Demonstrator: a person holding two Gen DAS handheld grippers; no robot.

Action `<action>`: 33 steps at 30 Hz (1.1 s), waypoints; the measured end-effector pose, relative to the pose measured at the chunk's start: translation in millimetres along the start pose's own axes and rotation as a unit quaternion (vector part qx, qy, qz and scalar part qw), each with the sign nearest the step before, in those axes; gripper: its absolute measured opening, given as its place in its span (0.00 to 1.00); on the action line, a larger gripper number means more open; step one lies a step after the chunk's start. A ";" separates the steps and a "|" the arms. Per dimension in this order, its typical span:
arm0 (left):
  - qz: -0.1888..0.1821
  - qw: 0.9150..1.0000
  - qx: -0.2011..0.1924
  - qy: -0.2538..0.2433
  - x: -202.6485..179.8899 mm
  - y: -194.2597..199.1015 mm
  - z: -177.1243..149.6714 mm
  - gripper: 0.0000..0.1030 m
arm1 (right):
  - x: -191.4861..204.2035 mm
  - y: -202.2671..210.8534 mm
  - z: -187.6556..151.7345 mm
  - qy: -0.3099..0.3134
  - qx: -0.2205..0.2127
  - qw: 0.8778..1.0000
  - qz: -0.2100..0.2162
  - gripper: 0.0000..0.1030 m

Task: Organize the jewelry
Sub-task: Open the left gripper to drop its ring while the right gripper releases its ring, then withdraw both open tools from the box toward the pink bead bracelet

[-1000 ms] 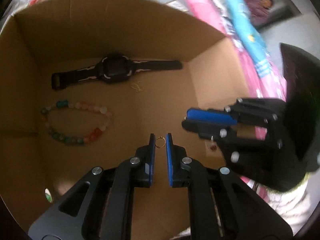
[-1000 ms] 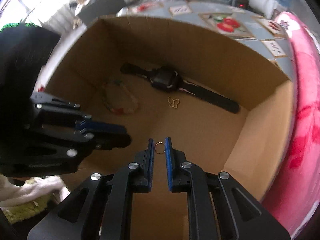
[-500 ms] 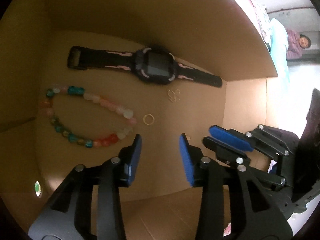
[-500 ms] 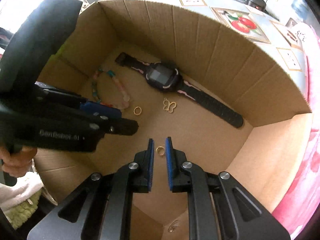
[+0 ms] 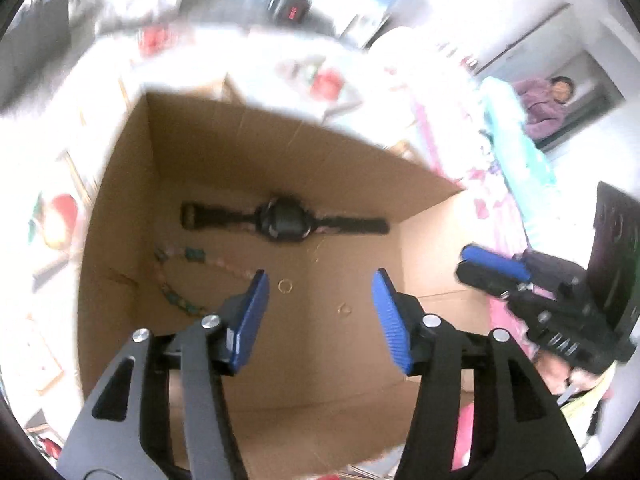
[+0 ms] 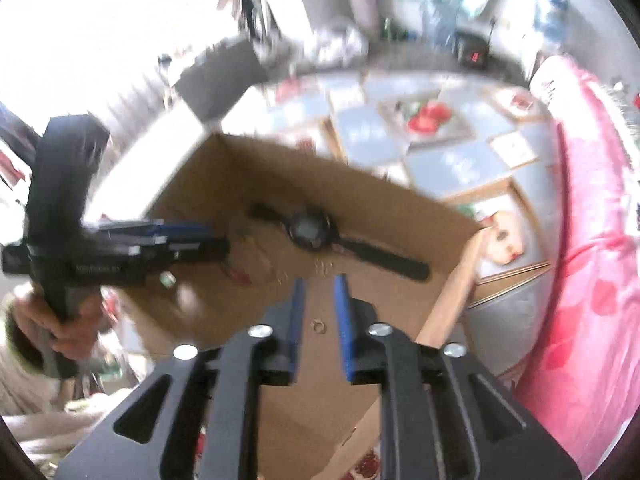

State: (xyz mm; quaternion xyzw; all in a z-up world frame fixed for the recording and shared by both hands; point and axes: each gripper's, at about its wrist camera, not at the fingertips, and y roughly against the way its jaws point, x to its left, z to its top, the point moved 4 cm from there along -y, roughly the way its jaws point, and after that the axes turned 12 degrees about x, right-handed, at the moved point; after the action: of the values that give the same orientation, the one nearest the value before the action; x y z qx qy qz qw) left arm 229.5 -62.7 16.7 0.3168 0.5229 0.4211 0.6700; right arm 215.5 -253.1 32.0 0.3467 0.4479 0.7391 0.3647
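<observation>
With both rings lying loose on the box floor, the step in hand reads as the release, and both tools look to be pulling up and away.

Box: cardboard box, open-topped, holding all the jewelry in view.
Bracelet: bead bracelet on the floor at the left, blurred.
Watch: black watch laid flat along the far wall.
Left tool: left gripper, jaws spread wide and just been opening, nothing between the pads.
First ring: gold ring on the floor, just right of the left pad, untouched.
Second ring: second ring farther right, also lying free.
Right tool: right gripper, jaws parted a little and just been opening; the second ring shows on the floor below the gap, clear of both pads.
Next move: probably fetching more jewelry outside the box; none shows here.
</observation>
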 end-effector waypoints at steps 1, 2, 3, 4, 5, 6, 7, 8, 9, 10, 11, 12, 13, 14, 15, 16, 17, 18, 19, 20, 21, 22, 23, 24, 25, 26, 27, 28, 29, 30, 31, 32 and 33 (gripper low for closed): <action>0.006 1.000 -0.017 -0.018 -8.2 8.3 -1.5 0.55 | 1.6 12.7 -4.0 -0.004 -0.019 1.000 0.003 0.27; 0.017 0.998 -0.046 -0.046 -19.5 24.3 -12.3 0.58 | 4.8 29.4 -10.5 -0.011 -0.043 0.999 0.002 0.29; 0.024 0.996 -0.063 -0.062 -26.8 35.1 -17.7 0.65 | 7.7 40.9 -14.5 -0.014 -0.057 0.998 0.000 0.32; 0.035 0.993 -0.084 -0.077 -32.9 46.0 -26.4 0.69 | 13.1 58.4 -21.9 -0.017 -0.081 0.997 -0.003 0.35; 0.046 0.989 -0.106 -0.093 -39.3 57.2 -38.2 0.71 | 15.8 68.2 -25.8 -0.016 -0.099 0.995 -0.005 0.44; 0.052 0.986 -0.121 -0.103 -43.5 65.0 -47.5 0.74 | 19.9 81.3 -32.1 -0.015 -0.123 0.992 -0.009 0.53; 0.055 0.984 -0.129 -0.107 -44.9 71.7 -55.1 0.77 | 24.7 91.8 -39.2 -0.015 -0.146 0.989 -0.015 0.57; 0.054 0.984 -0.135 -0.107 -45.9 77.6 -64.3 0.77 | 32.3 104.6 -49.9 -0.014 -0.172 0.985 -0.027 0.63; 0.046 0.984 -0.138 -0.104 -45.5 80.5 -75.4 0.78 | 35.7 111.7 -55.9 -0.014 -0.182 0.983 -0.035 0.65; 0.040 0.984 -0.138 -0.102 -43.2 86.2 -84.4 0.80 | 40.3 117.9 -63.4 -0.017 -0.194 0.980 -0.044 0.67; 0.035 0.984 -0.138 -0.103 -43.2 85.6 -93.7 0.80 | 45.8 124.5 -72.7 -0.018 -0.208 0.977 -0.049 0.71; 0.032 0.984 -0.140 -0.104 -42.8 86.4 -107.1 0.81 | 47.8 128.5 -79.1 -0.018 -0.217 0.975 -0.048 0.74; 0.033 0.984 -0.139 -0.107 -40.4 85.6 -115.4 0.81 | 50.5 133.9 -88.4 -0.020 -0.231 0.971 -0.051 0.76; 0.037 0.984 -0.138 -0.111 -40.8 84.0 -123.8 0.81 | 50.6 135.4 -94.0 -0.022 -0.238 0.970 -0.055 0.78; 0.036 0.983 -0.137 -0.116 -40.4 83.3 -135.8 0.81 | 50.1 137.3 -100.5 -0.027 -0.244 0.967 -0.062 0.79; 0.035 0.983 -0.134 -0.121 -39.9 81.5 -146.2 0.81 | 47.2 138.1 -107.9 -0.036 -0.251 0.965 -0.066 0.80; 0.034 0.983 -0.130 -0.126 -39.5 79.3 -155.6 0.81 | 42.2 136.9 -111.3 -0.046 -0.253 0.964 -0.068 0.80; 0.029 0.983 -0.122 -0.135 -38.9 74.7 -167.3 0.81 | 38.8 134.9 -117.2 -0.054 -0.253 0.964 -0.067 0.80; 0.026 0.983 -0.115 -0.139 -37.3 68.9 -174.9 0.82 | 34.2 130.7 -123.5 -0.067 -0.249 0.964 -0.064 0.80; 0.028 0.984 -0.106 -0.138 -34.5 64.0 -182.6 0.82 | 31.3 127.9 -126.8 -0.075 -0.247 0.964 -0.065 0.80; 0.034 0.986 -0.094 -0.135 -31.1 55.0 -187.9 0.82 | 28.3 124.4 -130.2 -0.082 -0.243 0.964 -0.069 0.80; 0.034 0.987 -0.087 -0.132 -29.0 48.3 -190.7 0.82 | 25.6 119.2 -133.2 -0.089 -0.233 0.965 -0.075 0.80; 0.034 0.988 -0.080 -0.129 -26.7 41.7 -193.4 0.82 | 24.1 118.5 -137.3 -0.093 -0.227 0.966 -0.077 0.80; 0.044 0.989 -0.074 -0.124 -22.3 31.1 -194.6 0.82 | 23.7 116.4 -140.0 -0.097 -0.224 0.966 -0.082 0.80; 0.053 0.989 -0.070 -0.123 -20.0 25.6 -196.1 0.82 | 24.0 115.9 -142.8 -0.098 -0.222 0.966 -0.093 0.80; 0.061 0.988 -0.065 -0.122 -16.9 19.2 -196.7 0.82 | 24.4 116.8 -146.4 -0.098 -0.221 0.965 -0.104 0.80; 0.068 0.989 -0.062 -0.119 -12.9 12.2 -196.4 0.82 | 24.0 117.9 -148.8 -0.102 -0.219 0.962 -0.124 0.80; 0.076 0.988 -0.059 -0.118 -9.5 6.7 -196.5 0.82 | 25.1 119.1 -150.5 -0.105 -0.219 0.960 -0.140 0.80; 0.085 0.987 -0.057 -0.121 -8.3 2.8 -196.2 0.82 | 26.8 122.2 -153.4 -0.106 -0.221 0.957 -0.153 0.82; 0.106 0.984 -0.057 -0.133 -6.1 -2.3 -196.8 0.82 | 27.9 125.3 -155.1 -0.106 -0.223 0.956 -0.161 0.84; 0.121 0.981 -0.058 -0.142 -4.5 -4.0 -201.0 0.82 | 28.4 127.1 -155.2 -0.108 -0.224 0.954 -0.164 0.85; 0.143 0.976 -0.057 -0.154 -3.5 -7.2 -202.5 0.82 | 29.8 129.8 -158.5 -0.113 -0.230 0.952 -0.168 0.86; 0.163 0.970 -0.055 -0.174 -2.8 -11.1 -205.5 0.82 | 30.9 130.2 -160.6 -0.113 -0.233 0.951 -0.169 0.89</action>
State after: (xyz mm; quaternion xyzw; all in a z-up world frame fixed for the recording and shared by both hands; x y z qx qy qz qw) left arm 33.0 -73.5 -43.5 0.4291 0.3160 0.4912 0.6890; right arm 35.7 -335.9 99.2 0.2520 0.2710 0.7064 0.6034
